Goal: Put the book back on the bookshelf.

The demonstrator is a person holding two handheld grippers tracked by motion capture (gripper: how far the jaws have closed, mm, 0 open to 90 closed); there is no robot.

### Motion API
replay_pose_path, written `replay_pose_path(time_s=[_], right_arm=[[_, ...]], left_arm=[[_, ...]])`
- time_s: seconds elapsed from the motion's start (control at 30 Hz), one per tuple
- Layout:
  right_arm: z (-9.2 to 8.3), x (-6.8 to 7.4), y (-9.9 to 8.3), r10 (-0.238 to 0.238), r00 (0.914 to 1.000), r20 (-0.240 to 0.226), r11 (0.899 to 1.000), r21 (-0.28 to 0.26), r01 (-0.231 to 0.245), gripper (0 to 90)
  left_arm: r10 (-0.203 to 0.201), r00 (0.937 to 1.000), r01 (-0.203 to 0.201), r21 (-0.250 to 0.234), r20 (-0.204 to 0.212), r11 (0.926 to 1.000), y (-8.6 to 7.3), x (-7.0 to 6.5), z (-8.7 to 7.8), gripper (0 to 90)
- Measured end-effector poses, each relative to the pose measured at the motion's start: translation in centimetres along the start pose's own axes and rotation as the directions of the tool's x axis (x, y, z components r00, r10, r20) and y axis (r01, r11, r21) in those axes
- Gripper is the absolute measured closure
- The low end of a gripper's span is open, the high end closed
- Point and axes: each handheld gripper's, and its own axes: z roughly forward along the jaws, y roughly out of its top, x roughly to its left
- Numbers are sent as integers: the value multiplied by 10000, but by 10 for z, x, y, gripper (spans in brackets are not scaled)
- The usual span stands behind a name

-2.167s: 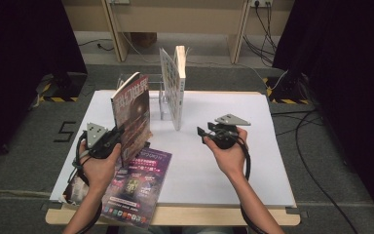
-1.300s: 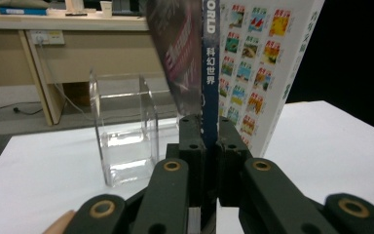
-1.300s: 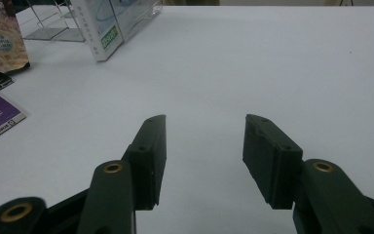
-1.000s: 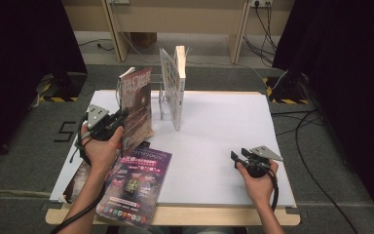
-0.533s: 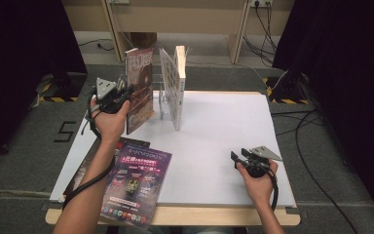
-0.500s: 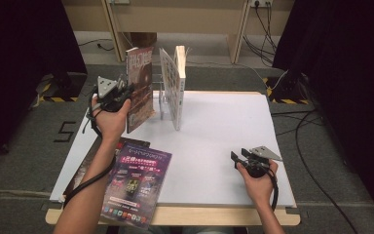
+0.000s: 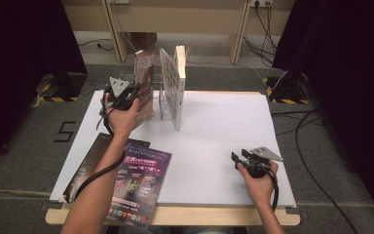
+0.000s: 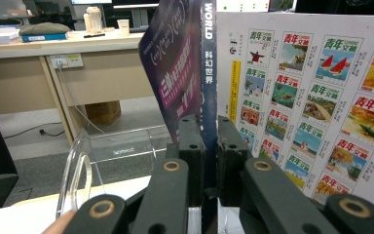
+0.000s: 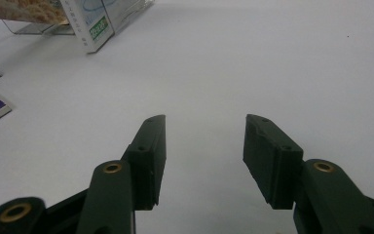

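Note:
My left gripper (image 7: 129, 95) is shut on the spine of a dark purple magazine (image 7: 144, 83) and holds it upright at the back left of the table. In the left gripper view the jaws (image 8: 209, 127) clamp the spine of that magazine (image 8: 208, 58), whose cover reads "WORLD". A white magazine (image 8: 311, 97) printed with many small covers stands close on its right. That white magazine (image 7: 171, 90) is upright in a clear acrylic rack (image 7: 161, 105). My right gripper (image 7: 237, 158) rests open near the front right, and nothing is between its jaws (image 9: 204, 146).
A purple magazine (image 7: 139, 183) lies flat at the front left, over a dark one (image 7: 90, 163). The white tabletop (image 7: 224, 131) spreads between the rack and my right hand. The rack's curved clear wall (image 8: 85, 165) is left of the held magazine. Cables and desk legs lie beyond the table.
My left hand carried the upright magazine away from me and rightward, up against the rack. The right gripper moved from the table's middle to the front right, then stayed still.

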Motion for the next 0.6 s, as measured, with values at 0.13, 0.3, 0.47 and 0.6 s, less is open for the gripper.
replay_pose_path(time_s=[0.13, 0.3, 0.47, 0.6], right_arm=[[0, 1, -1, 42, 10000, -66, 10000, 24, -42, 516], [0, 2, -1, -2, 10000, -71, 10000, 44, 2, 514], [0, 2, -1, 7, 10000, -64, 10000, 57, -6, 513], [0, 2, -1, 92, 9999, -88, 9999, 98, -92, 512]], left_arm=[[130, 9999, -130, 3, 29, 9999, -11, 5, -10, 834], [79, 9997, -83, 175, 222, 9998, -22, 16, -28, 833], [69, 9990, -90, 495, 432, 9987, -34, 23, -43, 829], [-153, 9984, 111, 772, 544, 9970, -42, 28, -52, 824]])
